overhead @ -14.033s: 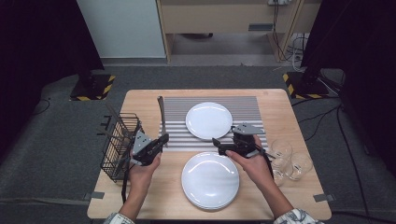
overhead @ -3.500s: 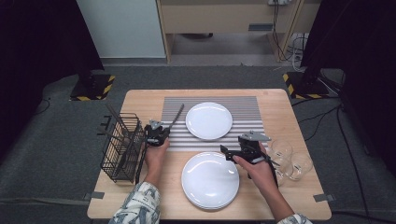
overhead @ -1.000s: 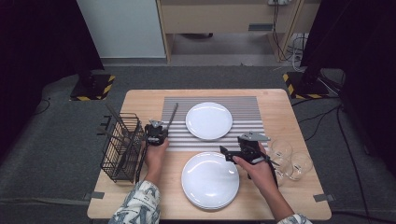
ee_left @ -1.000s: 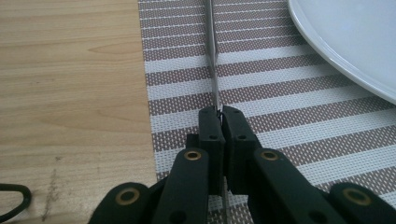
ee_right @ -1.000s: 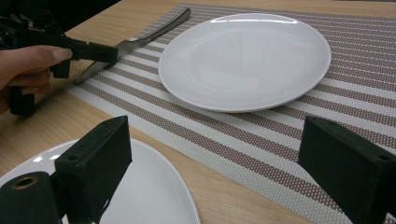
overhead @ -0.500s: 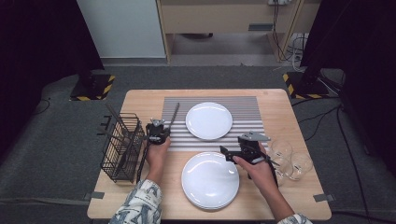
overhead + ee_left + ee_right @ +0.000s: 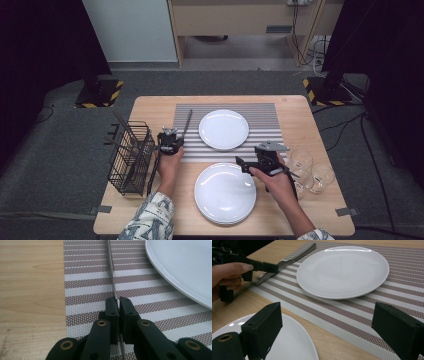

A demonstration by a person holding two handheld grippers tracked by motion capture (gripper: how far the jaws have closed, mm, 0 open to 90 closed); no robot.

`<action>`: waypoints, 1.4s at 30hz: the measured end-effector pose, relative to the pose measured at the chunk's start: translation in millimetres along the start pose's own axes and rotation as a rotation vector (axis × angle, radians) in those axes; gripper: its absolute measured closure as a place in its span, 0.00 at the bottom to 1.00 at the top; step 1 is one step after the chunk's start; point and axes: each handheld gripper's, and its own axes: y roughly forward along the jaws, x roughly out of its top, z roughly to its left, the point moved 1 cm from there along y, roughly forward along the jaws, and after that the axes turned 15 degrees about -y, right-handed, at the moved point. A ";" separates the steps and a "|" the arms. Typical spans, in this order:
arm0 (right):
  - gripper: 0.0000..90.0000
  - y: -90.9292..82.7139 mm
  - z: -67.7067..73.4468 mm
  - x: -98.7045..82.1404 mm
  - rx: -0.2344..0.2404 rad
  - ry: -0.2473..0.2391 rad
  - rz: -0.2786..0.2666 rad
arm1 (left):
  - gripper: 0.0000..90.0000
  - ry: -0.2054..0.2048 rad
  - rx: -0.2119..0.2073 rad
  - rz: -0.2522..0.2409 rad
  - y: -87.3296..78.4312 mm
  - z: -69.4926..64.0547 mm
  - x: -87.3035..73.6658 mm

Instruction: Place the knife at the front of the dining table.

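Wooden table (image 7: 300,120) fills the centre of the high view, grey carpet around it, a striped placemat (image 7: 260,112) across its upper middle. One white plate (image 7: 223,129) sits on the placemat; a second white plate (image 7: 225,192) lies on bare wood toward the lower centre of the frame. Wire basket (image 7: 129,157) stands at the table's left edge, clear glasses (image 7: 312,170) at the right edge.

Left gripper (image 7: 171,142), just left of centre in the high view: jaws clamped on a table knife (image 7: 111,270). In the left gripper view the knife runs from bottom centre up to the top edge, lying on the placemat just beside the upper plate's rim, not touching it. The blade is pinched on edge between the pads.

Right gripper (image 7: 247,164), right of centre in the high view: jaws spread wide, nothing between them. It hovers at the upper right rim of the lower plate.
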 end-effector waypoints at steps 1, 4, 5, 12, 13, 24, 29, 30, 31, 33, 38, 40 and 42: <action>0.11 0.1 0.0 -0.1 0.000 -0.002 -0.001 | 0.94 -0.002 -0.004 0.003 0.1 0.0 -0.1; 0.11 0.1 0.2 -0.1 0.000 -0.004 0.002 | 0.94 -0.001 -0.017 0.007 -0.2 0.0 -0.3; 0.11 0.1 0.5 0.0 0.001 -0.003 0.001 | 0.93 -0.001 -0.020 0.009 -0.2 -0.2 -0.4; 0.11 -1.0 -0.3 0.3 0.000 -0.002 -0.003 | 0.93 -0.007 -0.032 0.019 -0.8 -1.1 -0.3; 0.11 -1.1 -0.6 0.3 -0.002 -0.001 -0.004 | 0.93 -0.007 -0.032 0.019 -0.8 -1.1 -0.3; 0.11 -0.2 0.4 0.1 0.000 -0.002 -0.001 | 0.93 -0.006 -0.044 0.023 -0.5 -5.1 -1.9; 0.11 -0.2 0.4 0.2 0.001 0.000 0.000 | 0.92 -0.002 -0.043 0.023 -0.5 -6.2 -2.4; 0.11 -0.2 0.4 0.1 0.001 -0.002 0.000 | 0.92 -0.002 -0.043 0.024 -0.6 -6.2 -2.5; 0.11 -0.3 0.8 0.2 0.001 0.000 0.001 | 0.92 0.000 -0.043 0.024 -0.6 -6.2 -2.5; 0.11 -0.3 0.9 0.3 0.002 0.001 0.000 | 0.91 0.003 -0.040 0.025 -0.5 -5.9 -2.7; 0.11 -0.1 0.8 0.2 0.002 -0.002 0.001 | 0.91 0.009 -0.038 0.026 -0.6 -5.9 -2.7; 0.11 -0.1 0.8 0.2 0.003 -0.002 0.000 | 0.91 0.016 -0.034 0.026 -0.8 -6.0 -2.9; 0.11 0.0 0.7 0.1 0.002 -0.001 0.001 | 0.90 0.017 -0.034 0.026 -1.0 -5.8 -2.8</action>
